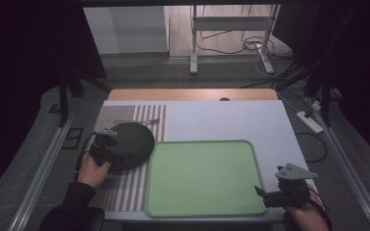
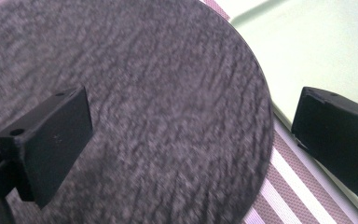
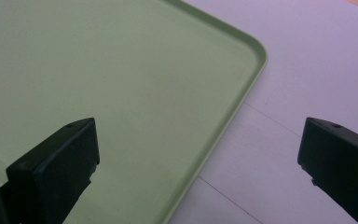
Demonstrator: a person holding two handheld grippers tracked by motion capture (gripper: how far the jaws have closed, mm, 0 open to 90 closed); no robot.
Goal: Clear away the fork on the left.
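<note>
A round dark grey woven mat (image 1: 131,143) lies on a brown and white striped placemat (image 1: 125,183) at the table's left. My left gripper (image 1: 107,147) hovers over the mat's left part, open, its jaws wide apart over the mat (image 2: 168,116) with nothing between them. A light green tray (image 1: 202,178) sits empty in the middle front. My right gripper (image 1: 270,195) is at the tray's front right corner, open, one jaw over the tray (image 3: 121,70) and the other over the white tabletop.
The white tabletop (image 1: 221,120) stretches behind and right of the tray, with a wooden strip (image 1: 192,94) along its far edge. Metal rails run down both table sides. A white frame stand (image 1: 231,29) and cables are on the floor beyond.
</note>
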